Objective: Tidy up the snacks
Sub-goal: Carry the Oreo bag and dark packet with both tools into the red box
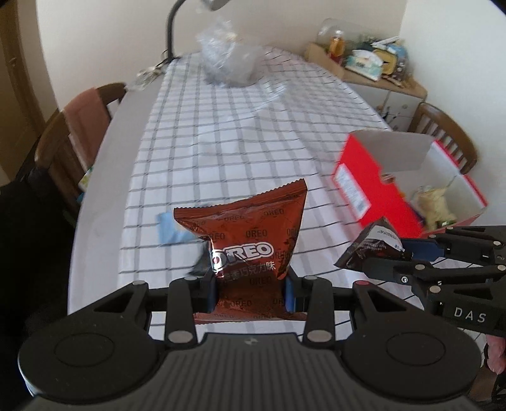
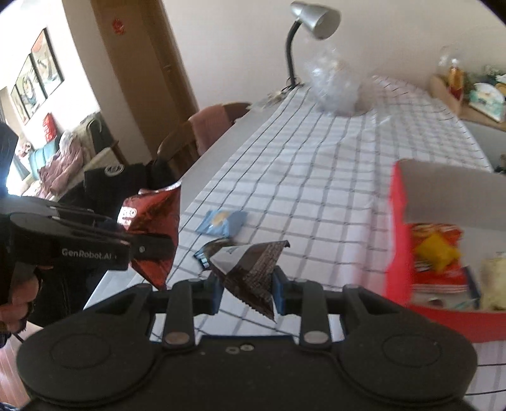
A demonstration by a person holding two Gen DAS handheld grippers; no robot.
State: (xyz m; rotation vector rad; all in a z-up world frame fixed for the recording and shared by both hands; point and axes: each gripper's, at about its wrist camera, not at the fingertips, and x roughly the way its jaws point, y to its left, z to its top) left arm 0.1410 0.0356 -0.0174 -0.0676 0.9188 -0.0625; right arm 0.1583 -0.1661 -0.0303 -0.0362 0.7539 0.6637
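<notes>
The left tool [image 1: 251,292] pinches the lower part of a red-brown foil Oreo pack [image 1: 249,240] between its blue pads. The pack stands upright above the desk [image 1: 221,142], long axis pointing away from the tool, its crimped top edge farthest out and tilted up to the right. Its glossy skin is puffed and wrinkled, and its bottom edge is hidden behind the tool's black body.

The right tool [image 2: 246,292] is pressed together on a dark crumpled foil pack [image 2: 249,268], which is folded to a point slanting up and right; its print is too blurred to read.

Beyond them, on the white grid-checked cloth, a small blue pack [image 2: 221,223] lies flat, with another dark wrapper [image 2: 205,253] just beside it, half hidden. To the right stands a red cardboard box [image 2: 398,227] with a grey inner flap raised, holding an orange-yellow bag [image 2: 436,249] and a pale bag [image 2: 493,281], both blurred and cut off. A clear crinkled plastic bag [image 2: 335,88] sits at the far end near a grey gooseneck lamp [image 2: 316,19]. Wooden chairs [image 1: 63,139] flank the desk.
</notes>
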